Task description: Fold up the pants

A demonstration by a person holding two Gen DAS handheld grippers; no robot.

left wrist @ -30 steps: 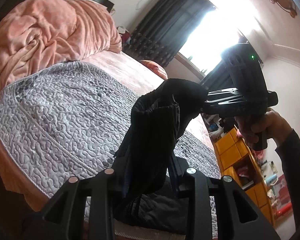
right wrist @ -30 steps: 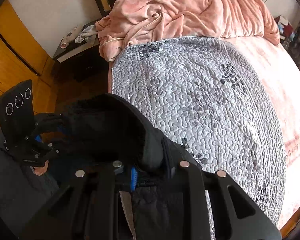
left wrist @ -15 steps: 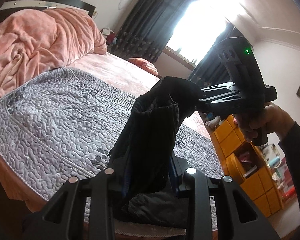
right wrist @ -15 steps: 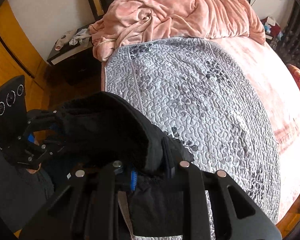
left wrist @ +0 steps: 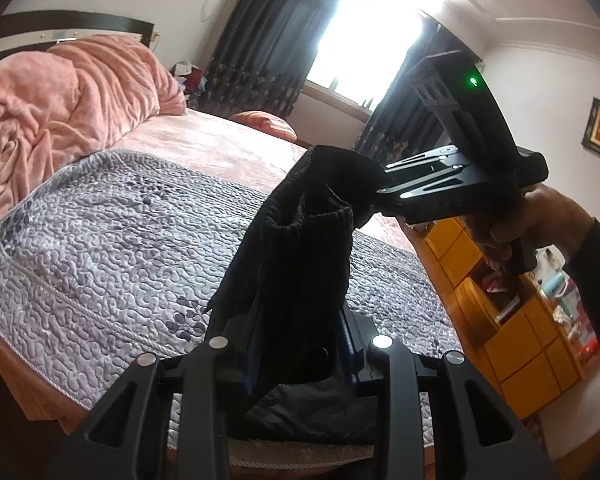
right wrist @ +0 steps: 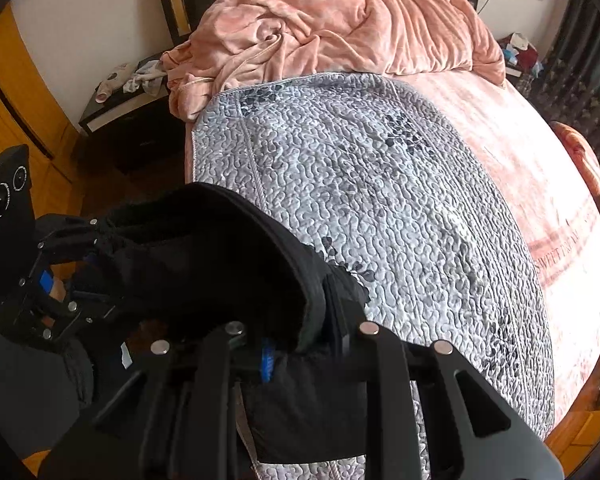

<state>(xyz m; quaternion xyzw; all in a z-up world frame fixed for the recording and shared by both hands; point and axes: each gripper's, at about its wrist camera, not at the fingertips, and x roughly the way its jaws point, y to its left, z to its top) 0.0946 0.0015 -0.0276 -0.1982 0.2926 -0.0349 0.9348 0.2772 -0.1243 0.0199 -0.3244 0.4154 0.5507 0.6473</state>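
Note:
Black pants (left wrist: 300, 264) hang in the air over the near edge of the bed, held by the waistband between both grippers. My left gripper (left wrist: 296, 364) is shut on one side of the waistband. My right gripper (left wrist: 374, 196) is shut on the other side, up and to the right. In the right wrist view the pants (right wrist: 220, 256) stretch from my right gripper (right wrist: 300, 344) to my left gripper (right wrist: 88, 256) at the left. The legs drop onto the bed edge, partly hidden by the fingers.
A grey quilted bedspread (right wrist: 380, 208) covers the near part of the bed. A crumpled pink blanket (right wrist: 340, 20) lies by the headboard. A dark nightstand (right wrist: 128, 120) stands to the left. Yellow drawers (left wrist: 512, 320) stand right of the bed. A bright window (left wrist: 372, 28) lies beyond.
Both grippers have risen a little with the pants and both views have tilted up. The grip on the waistband is the same.

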